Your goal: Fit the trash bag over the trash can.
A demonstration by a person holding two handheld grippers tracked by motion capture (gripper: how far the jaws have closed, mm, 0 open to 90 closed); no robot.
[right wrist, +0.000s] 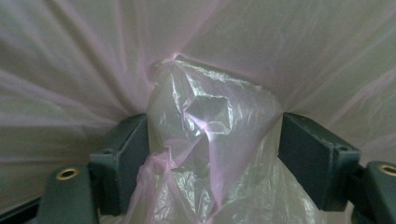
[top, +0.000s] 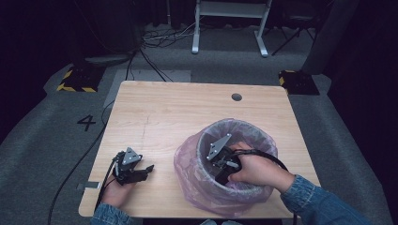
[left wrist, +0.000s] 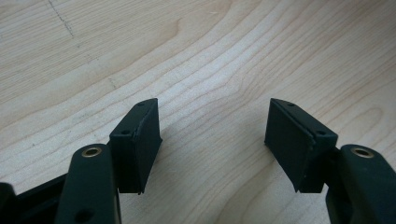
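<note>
The table [top: 164,112] is a light wood surface with a round cable hole [top: 237,97] near its far right edge. A bin [top: 206,140] stands on the right half of the table, toward the near edge. A pink plastic bag [top: 187,164] lines the bin; its top is folded over the rim and hangs down the outer wall.

Right claw [top: 221,176]: the right hand [top: 258,168] holds it inside the bin, pointing downward. Its grey three-cornered plate [top: 218,144] sits at rim level, and its cable [top: 263,154] loops across the bin opening. In the right gripper view, the two black jaws stand apart with a bunched fold of the bag liner [right wrist: 210,140] between them. The left jaw touches the film; whether the right jaw touches it cannot be told. The pads do not clamp the fold. The liner's walls stretch in taut creases all round the bunch.

Left claw [top: 149,168]: the left hand [top: 115,192] rests it on the table at the near left, well apart from the bin, its tips pointing right. In the left gripper view, its jaws stand wide apart over bare wood grain [left wrist: 210,70], with nothing between them.

A denim sleeve [top: 319,201] covers the right forearm.
</note>
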